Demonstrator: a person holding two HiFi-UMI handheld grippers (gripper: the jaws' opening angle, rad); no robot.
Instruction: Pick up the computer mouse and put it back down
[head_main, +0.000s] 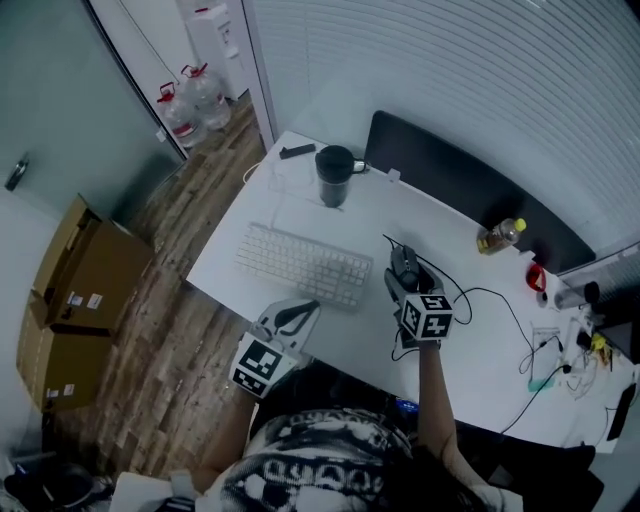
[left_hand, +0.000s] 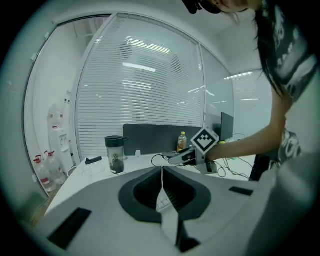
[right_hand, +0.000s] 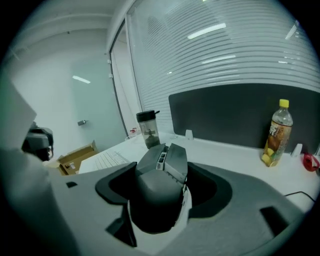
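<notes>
A dark grey computer mouse (right_hand: 157, 195) sits between the jaws of my right gripper (right_hand: 162, 162), which is shut on it. In the head view the mouse (head_main: 405, 262) is right of the keyboard, its black cable running off to the right, with the right gripper (head_main: 403, 274) around it from the near side. Whether the mouse touches the white desk (head_main: 290, 200) I cannot tell. My left gripper (head_main: 298, 312) hovers at the desk's front edge, near the keyboard, jaws shut with nothing in them. The left gripper view shows the right gripper (left_hand: 181, 157) across the desk.
A white keyboard (head_main: 303, 264) lies left of the mouse. A dark tumbler (head_main: 334, 176) stands behind it, a yellow-capped bottle (head_main: 500, 235) by the dark partition panel (head_main: 460, 185). Cables and small items (head_main: 560, 350) crowd the right end. Cardboard boxes (head_main: 80, 290) stand on the floor at left.
</notes>
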